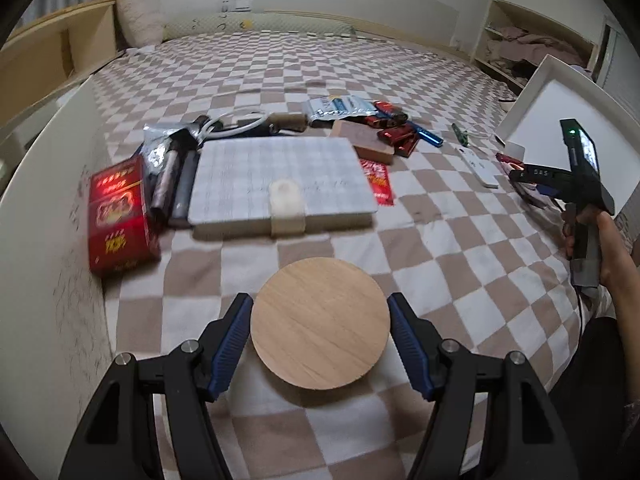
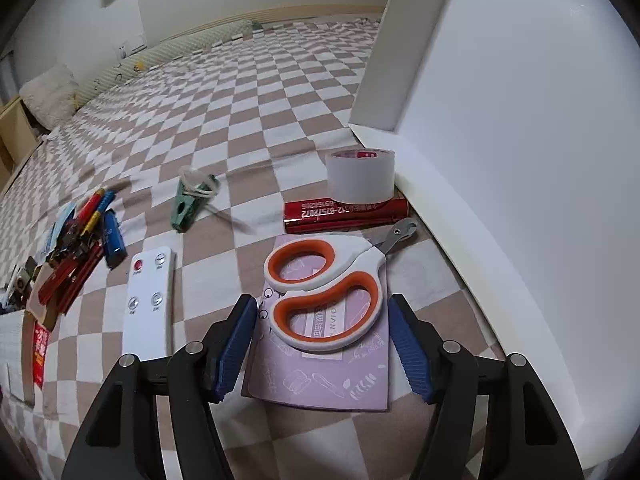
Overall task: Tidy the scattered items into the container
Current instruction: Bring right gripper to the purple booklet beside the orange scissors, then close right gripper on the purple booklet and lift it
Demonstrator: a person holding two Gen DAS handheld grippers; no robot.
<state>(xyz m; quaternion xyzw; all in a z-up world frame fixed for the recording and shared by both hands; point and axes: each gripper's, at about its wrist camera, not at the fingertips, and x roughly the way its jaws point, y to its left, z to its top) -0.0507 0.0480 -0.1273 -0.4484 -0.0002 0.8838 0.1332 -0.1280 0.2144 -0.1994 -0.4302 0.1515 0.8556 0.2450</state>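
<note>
Left tool (image 1: 320,338) clenched on round wooden disc (image 1: 320,324) above the bed (image 1: 460,264). Right tool (image 2: 323,340) released, pads either side of orange-handled scissors (image 2: 326,294) lying beside white container (image 2: 500,160) wall.

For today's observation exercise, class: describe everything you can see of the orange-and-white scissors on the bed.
The scissors have white plastic handles with orange-lined finger loops and short grey metal blades, closed, joined by a rivet. They lie flat on a lilac printed booklet on the checked bedspread, blades pointing towards the white container wall and a red box under a tape roll. The right gripper straddles the handles, its pads not touching them.
</note>
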